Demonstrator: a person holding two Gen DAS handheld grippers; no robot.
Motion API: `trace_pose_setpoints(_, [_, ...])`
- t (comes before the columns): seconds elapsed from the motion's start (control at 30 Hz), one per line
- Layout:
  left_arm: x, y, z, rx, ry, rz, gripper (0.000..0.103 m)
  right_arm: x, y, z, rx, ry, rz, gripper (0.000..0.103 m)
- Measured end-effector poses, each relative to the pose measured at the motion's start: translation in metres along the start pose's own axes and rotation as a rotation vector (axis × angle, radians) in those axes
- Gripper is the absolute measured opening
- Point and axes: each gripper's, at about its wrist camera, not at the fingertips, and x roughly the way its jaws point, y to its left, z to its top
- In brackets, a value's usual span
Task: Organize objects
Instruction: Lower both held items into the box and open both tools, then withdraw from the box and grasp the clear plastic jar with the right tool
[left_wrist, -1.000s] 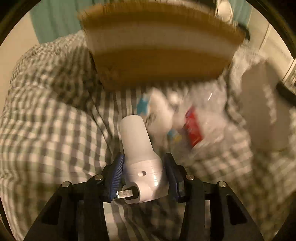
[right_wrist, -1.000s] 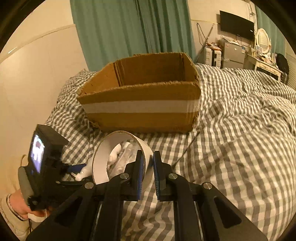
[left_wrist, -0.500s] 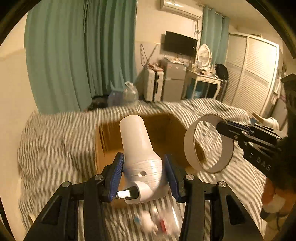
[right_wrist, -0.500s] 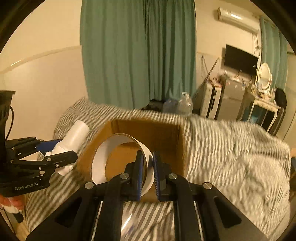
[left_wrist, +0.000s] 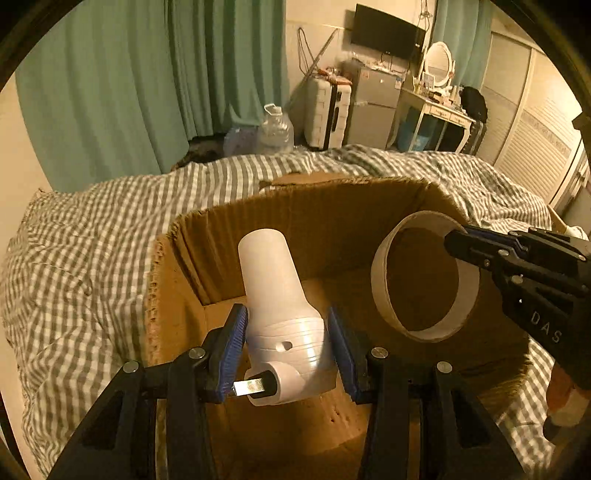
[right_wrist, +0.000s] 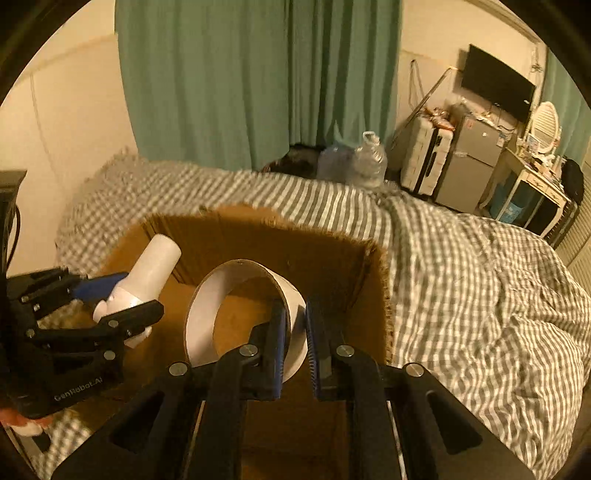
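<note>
Cardboard walls of the open box (left_wrist: 314, 221) on the checked bed (left_wrist: 92, 258) fill both views. Only the left wrist view shows the metal stub at the base of the white plastic bottle (left_wrist: 280, 314); the left gripper (left_wrist: 284, 347) has its jaws pinching that bottle's wide lower body above the box. The right wrist view shows the right gripper (right_wrist: 295, 343), jaws nearly together, pinching the wall of the white ring (right_wrist: 243, 314) over the box floor.

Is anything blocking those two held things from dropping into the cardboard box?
Nothing visible. The white bottle and the cardboard ring both hang over the open cardboard box, whose visible floor looks bare beneath them.
</note>
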Motion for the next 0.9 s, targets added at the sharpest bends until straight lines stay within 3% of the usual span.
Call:
trace_pose_setpoints(0.07, [0.004, 0.0, 0.003, -0.002, 0.004, -0.013, 0.048, 0.007, -0.002, 0.0, -0.01, 0.0, 0.011, 0.01])
trace_pose_setpoints(0.13, [0.005, 0.0, 0.005, 0.008, -0.014, 0.002, 0.059, 0.008, -0.001, 0.0, -0.007, -0.006, 0.017, 0.011])
trace_pose_setpoints(0.2, [-0.001, -0.003, 0.009, 0.012, -0.061, 0.044, 0.089, 0.004, -0.002, 0.0, -0.003, -0.006, 0.041, 0.021])
trace_pose_setpoints(0.27, [-0.01, -0.001, 0.013, 0.003, -0.107, 0.059, 0.092, -0.006, -0.001, 0.0, 0.011, -0.028, 0.04, 0.056])
trace_pose_setpoints(0.33, [-0.019, 0.0, 0.018, -0.011, -0.111, 0.07, 0.093, -0.021, -0.004, -0.003, 0.028, -0.066, 0.013, 0.07])
trace_pose_setpoints(0.5, [-0.056, 0.003, 0.012, -0.029, -0.136, 0.11, 0.093, -0.071, -0.011, -0.008, 0.058, -0.116, 0.018, 0.07])
trace_pose_setpoints(0.7, [-0.132, -0.004, -0.003, -0.054, -0.214, 0.093, 0.095, -0.15, -0.01, -0.018, 0.059, -0.188, -0.025, 0.072])
trace_pose_setpoints(0.9, [-0.214, -0.023, -0.04, -0.008, -0.336, 0.096, 0.101, -0.225, 0.011, -0.045, 0.053, -0.263, -0.054, 0.086])
